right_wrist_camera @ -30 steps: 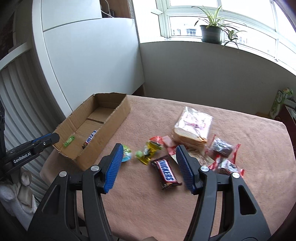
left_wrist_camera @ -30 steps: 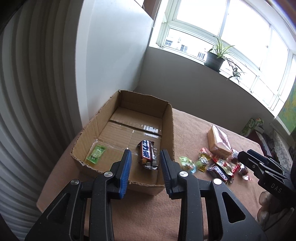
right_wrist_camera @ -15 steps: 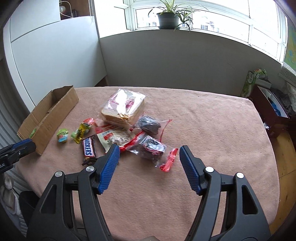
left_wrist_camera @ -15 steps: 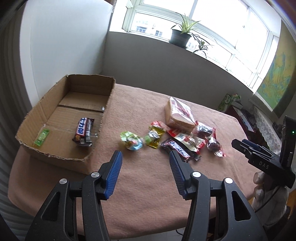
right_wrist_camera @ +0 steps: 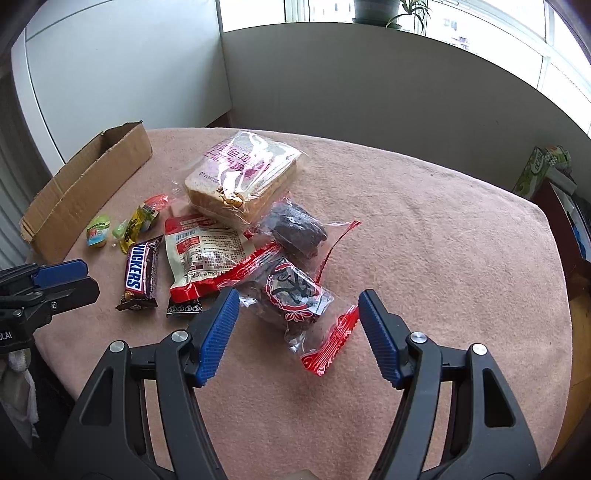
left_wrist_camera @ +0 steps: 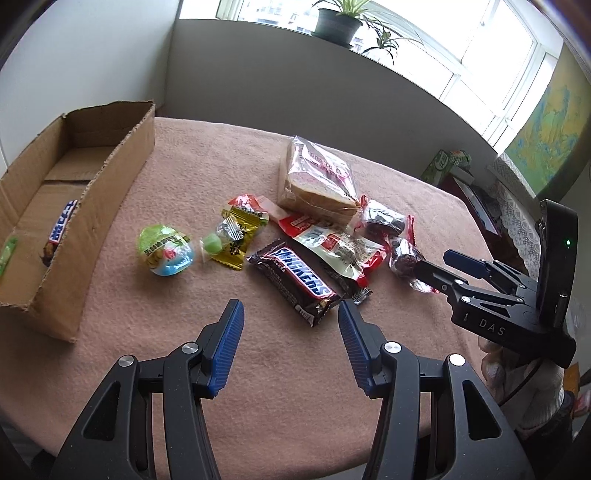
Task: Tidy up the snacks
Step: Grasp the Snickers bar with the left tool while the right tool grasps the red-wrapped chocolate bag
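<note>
A cardboard box (left_wrist_camera: 110, 206) stands at the table's left with a blue-wrapped bar (left_wrist_camera: 61, 227) inside. Loose snacks lie in the middle: a Snickers bar (left_wrist_camera: 295, 278), a round green jelly cup (left_wrist_camera: 166, 251), a yellow candy (left_wrist_camera: 236, 236), a red-and-white packet (left_wrist_camera: 332, 245), bagged bread (left_wrist_camera: 317, 181) and two dark cakes in red-edged wrappers (right_wrist_camera: 295, 295). My left gripper (left_wrist_camera: 291, 314) hangs open just short of the Snickers bar's near end, holding nothing. My right gripper (right_wrist_camera: 297, 299) is open with the nearer dark cake between its fingers, untouched.
The table wears a pink cloth (right_wrist_camera: 424, 240) with bare room on its right half. A green carton (right_wrist_camera: 543, 170) and a dark cabinet sit past the right edge. A white wall and a window sill with a potted plant (left_wrist_camera: 340, 18) lie behind.
Both grippers swung right from the box toward the snack pile and sank closer to the cloth. Each set of jaws stands wider than in the earliest frames. The blue-wrapped bar stays in the box.
</note>
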Action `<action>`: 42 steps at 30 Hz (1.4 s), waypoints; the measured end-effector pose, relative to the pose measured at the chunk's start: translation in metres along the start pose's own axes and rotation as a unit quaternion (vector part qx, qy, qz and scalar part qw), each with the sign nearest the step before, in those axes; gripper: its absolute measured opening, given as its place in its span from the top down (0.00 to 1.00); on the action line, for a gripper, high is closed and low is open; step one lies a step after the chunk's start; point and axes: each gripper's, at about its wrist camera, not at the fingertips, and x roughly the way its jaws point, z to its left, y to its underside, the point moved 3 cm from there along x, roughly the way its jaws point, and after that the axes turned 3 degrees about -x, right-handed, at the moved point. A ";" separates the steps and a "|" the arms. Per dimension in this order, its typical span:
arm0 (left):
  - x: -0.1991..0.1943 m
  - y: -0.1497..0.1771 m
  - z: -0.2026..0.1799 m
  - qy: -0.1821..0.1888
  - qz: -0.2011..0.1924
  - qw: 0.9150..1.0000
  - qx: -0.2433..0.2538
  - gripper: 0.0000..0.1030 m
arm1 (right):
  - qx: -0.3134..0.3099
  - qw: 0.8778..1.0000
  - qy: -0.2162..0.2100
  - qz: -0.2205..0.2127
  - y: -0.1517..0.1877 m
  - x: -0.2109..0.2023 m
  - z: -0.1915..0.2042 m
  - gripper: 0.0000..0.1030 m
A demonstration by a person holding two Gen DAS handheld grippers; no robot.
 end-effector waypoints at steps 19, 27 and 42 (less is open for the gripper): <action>0.048 -0.014 -0.007 -0.027 0.032 0.999 0.007 0.46 | 0.000 0.999 -0.033 0.022 -0.001 0.024 0.004 0.43; 0.044 -0.012 0.003 -0.019 0.037 0.999 0.005 0.63 | 0.007 0.999 -0.026 0.029 0.003 0.021 0.001 0.54; 0.022 -0.002 0.025 -0.001 0.035 0.999 -0.001 0.68 | 0.041 0.999 -0.028 0.011 0.010 0.002 0.003 0.61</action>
